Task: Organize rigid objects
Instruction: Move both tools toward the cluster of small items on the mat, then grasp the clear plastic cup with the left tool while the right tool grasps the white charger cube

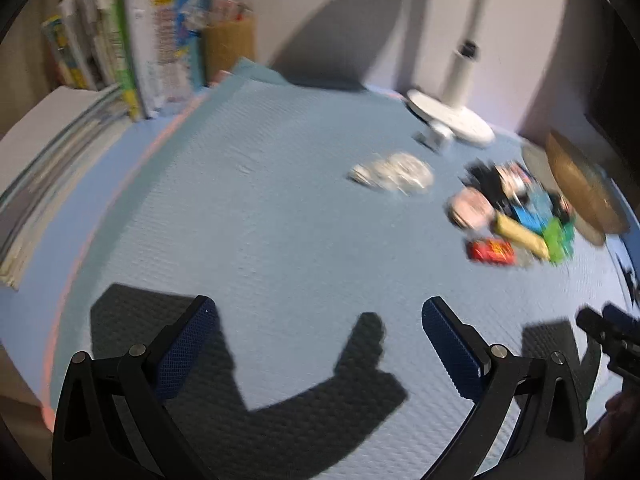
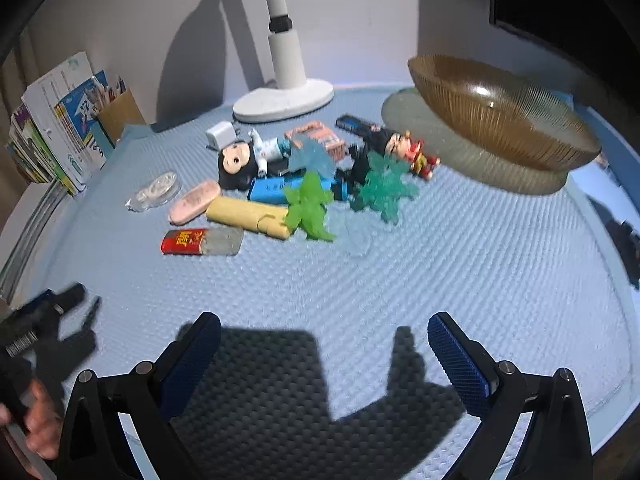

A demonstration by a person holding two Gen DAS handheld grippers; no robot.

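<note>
Blue mat point(image 2: 400, 272) is carrying an amber bowl point(image 2: 500, 120) at its far right, with the toy pile point(image 2: 300, 184) lying just left of that bowl. Left gripper point(image 1: 320, 344) and right gripper point(image 2: 324, 356) are both hovering over bare mat nearer than the bowl, jaws spread wide, nothing between them.

ribbed amber glass bowl point(image 2: 504, 120) on dimpled matt foam mat point(image 2: 400, 272)

Bare mat point(image 2: 460, 272) ahead; toy pile point(image 2: 296, 184) crowds bowl point(image 2: 500, 120)
</note>
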